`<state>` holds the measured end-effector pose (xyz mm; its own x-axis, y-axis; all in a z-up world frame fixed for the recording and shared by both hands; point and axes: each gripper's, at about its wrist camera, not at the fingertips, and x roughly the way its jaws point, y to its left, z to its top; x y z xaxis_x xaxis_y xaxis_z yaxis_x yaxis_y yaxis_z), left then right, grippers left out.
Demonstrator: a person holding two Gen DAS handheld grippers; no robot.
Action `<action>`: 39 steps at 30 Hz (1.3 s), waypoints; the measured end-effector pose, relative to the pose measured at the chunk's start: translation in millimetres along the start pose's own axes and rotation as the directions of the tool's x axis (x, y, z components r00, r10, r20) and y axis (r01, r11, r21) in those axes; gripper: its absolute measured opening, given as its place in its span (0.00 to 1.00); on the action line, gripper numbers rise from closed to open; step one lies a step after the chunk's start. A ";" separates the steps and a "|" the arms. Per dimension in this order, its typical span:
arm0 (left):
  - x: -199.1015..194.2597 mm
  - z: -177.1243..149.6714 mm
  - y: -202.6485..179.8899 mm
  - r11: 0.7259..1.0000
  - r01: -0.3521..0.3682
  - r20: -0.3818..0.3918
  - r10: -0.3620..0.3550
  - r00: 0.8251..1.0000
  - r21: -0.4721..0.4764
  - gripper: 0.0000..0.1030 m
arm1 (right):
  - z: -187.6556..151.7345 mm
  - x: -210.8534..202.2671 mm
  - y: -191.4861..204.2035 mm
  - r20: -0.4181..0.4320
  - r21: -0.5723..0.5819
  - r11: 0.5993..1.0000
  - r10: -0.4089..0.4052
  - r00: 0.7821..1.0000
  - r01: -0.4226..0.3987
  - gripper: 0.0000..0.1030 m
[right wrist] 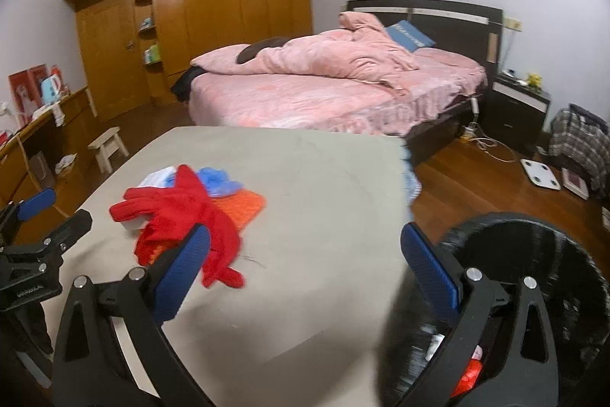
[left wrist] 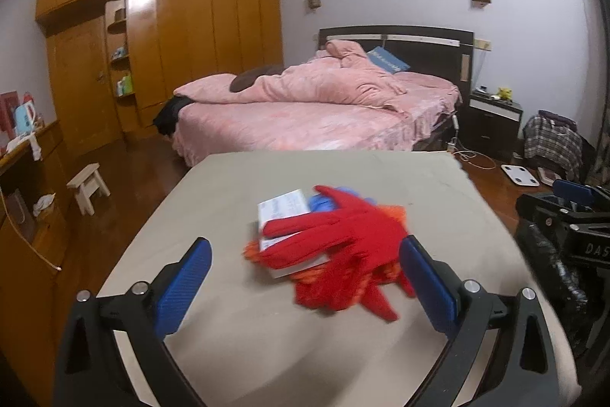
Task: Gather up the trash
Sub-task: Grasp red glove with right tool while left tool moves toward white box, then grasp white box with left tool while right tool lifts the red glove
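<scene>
A pile lies on the beige table: a red glove over a white box, a blue crumpled item and an orange cloth. My left gripper is open, its blue pads either side of the pile's near end. In the right wrist view the red glove, blue item and orange cloth lie left of centre. My right gripper is open and empty over bare table. A black trash bin with red scraps inside stands at the table's right edge.
A pink bed stands behind the table. A wooden wardrobe fills the far left wall. A small stool and a desk are on the left. A nightstand, a scale and cables lie right.
</scene>
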<state>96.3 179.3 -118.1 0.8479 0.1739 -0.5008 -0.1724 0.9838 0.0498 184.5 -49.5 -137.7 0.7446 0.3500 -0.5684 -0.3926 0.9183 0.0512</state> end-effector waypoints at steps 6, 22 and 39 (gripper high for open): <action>12.0 -5.4 22.7 0.999 -0.032 -0.016 0.031 0.999 -0.023 0.94 | 1.9 30.0 31.1 -0.034 -0.041 0.997 0.058 0.998 -0.059 0.94; 32.0 -14.0 57.7 0.996 -0.058 -0.054 0.055 0.997 -0.065 0.94 | -11.5 77.3 81.5 -0.137 -0.118 0.981 0.140 0.981 -0.156 0.70; 36.2 -14.9 55.0 0.997 -0.044 -0.070 0.039 0.997 -0.070 0.94 | -0.2 60.1 83.6 -0.138 -0.127 0.950 0.268 0.954 -0.285 0.02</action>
<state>110.1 239.1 -146.3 0.8035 0.2086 -0.5576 -0.2441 0.9697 0.0110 196.3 48.3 -167.8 0.5305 0.5539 -0.6417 -0.6538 0.7492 0.1061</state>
